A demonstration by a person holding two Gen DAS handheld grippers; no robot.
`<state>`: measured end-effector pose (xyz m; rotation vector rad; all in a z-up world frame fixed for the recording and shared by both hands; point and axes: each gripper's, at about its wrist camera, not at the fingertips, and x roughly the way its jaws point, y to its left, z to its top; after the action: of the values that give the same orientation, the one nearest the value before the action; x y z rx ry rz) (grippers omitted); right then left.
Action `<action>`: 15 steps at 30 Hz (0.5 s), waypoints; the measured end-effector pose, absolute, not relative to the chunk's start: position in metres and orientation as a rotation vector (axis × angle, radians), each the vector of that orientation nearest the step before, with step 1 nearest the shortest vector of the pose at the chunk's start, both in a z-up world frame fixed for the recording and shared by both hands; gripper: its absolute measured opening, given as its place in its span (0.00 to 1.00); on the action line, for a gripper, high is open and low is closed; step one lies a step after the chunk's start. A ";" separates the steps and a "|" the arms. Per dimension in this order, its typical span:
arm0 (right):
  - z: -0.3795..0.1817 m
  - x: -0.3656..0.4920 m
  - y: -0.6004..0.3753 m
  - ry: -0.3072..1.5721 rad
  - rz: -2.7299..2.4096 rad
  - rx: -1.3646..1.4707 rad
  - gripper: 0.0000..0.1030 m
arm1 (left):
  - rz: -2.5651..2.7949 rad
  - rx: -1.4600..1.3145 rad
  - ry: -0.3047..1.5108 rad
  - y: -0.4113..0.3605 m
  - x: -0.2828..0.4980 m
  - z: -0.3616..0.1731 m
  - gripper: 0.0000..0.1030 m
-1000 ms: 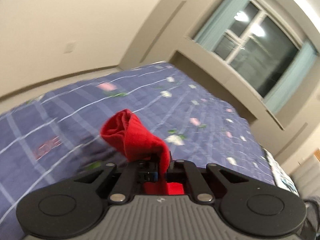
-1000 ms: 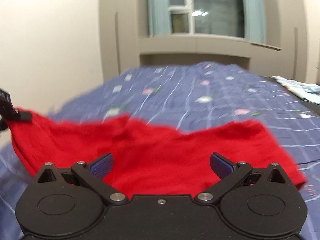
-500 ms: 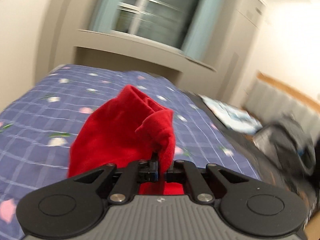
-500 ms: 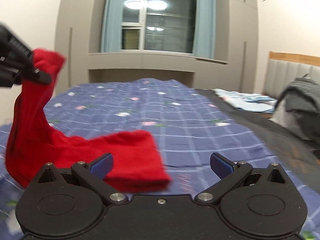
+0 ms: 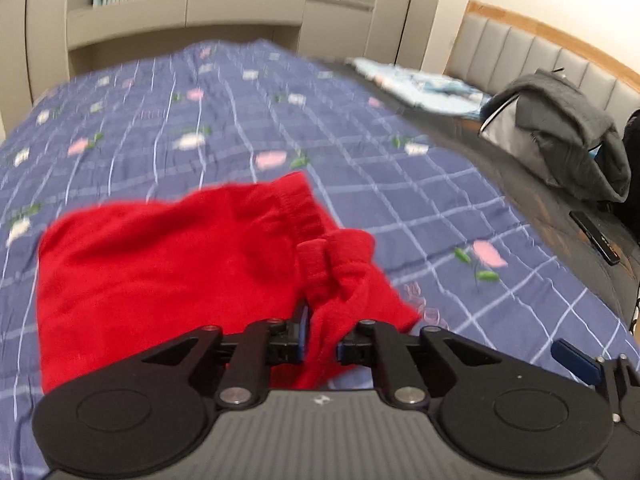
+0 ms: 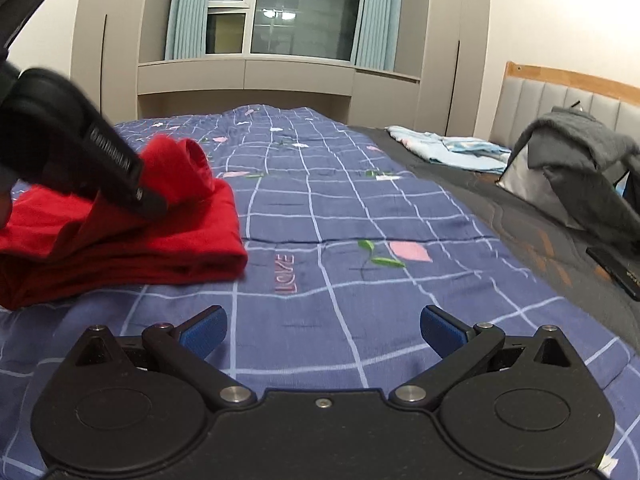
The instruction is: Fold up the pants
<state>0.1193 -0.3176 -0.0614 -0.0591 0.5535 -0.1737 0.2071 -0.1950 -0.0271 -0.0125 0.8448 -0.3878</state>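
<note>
The left gripper (image 5: 318,338) has its jaws close together, and they are opening right now. A bunched bit of the red pants (image 5: 168,264) is between them, close to the stretchy waistband (image 5: 304,220). The blue pad on one side looks just apart from the cloth, so the pinch seems to be letting go.

The right gripper (image 6: 322,330) has its jaws wide apart. Nothing is in them. They hang over the bare blue checked bedspread (image 6: 360,208), a little way to the side of the pants.

The pants lie on the bed in a flat pile, folded over on themselves, with the lifted end sitting on top. In the right wrist view the left gripper is the big black shape pressing into the red cloth.

The pants look soft and light. They will bend and flop anywhere, and they will not break. They may slide a bit on the smooth bedspread. I think the best places to pinch are the thick waistband or a folded edge or corner, where there is more cloth to hold. A thin single layer could slip out.

Farther away are a grey jacket (image 6: 580,168) and some light blue clothes (image 6: 452,148) near the padded headboard (image 5: 532,52).
</note>
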 end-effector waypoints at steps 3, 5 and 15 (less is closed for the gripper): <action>-0.067 0.122 -0.317 0.565 -0.172 -0.063 1.00 | -0.376 -0.161 0.886 -0.172 0.204 -0.019 0.74; -0.069 0.122 -0.314 0.571 -0.171 -0.073 1.00 | -0.368 -0.253 0.851 -0.155 0.198 -0.011 0.84; -0.075 0.124 -0.321 0.591 -0.148 -0.025 1.00 | -0.216 -0.260 0.808 -0.090 0.182 0.009 0.99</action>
<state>0.1244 -0.3214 -0.0751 -0.0253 0.5913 -0.1478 0.1821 -0.0897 0.0093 -0.2603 0.8075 -0.2158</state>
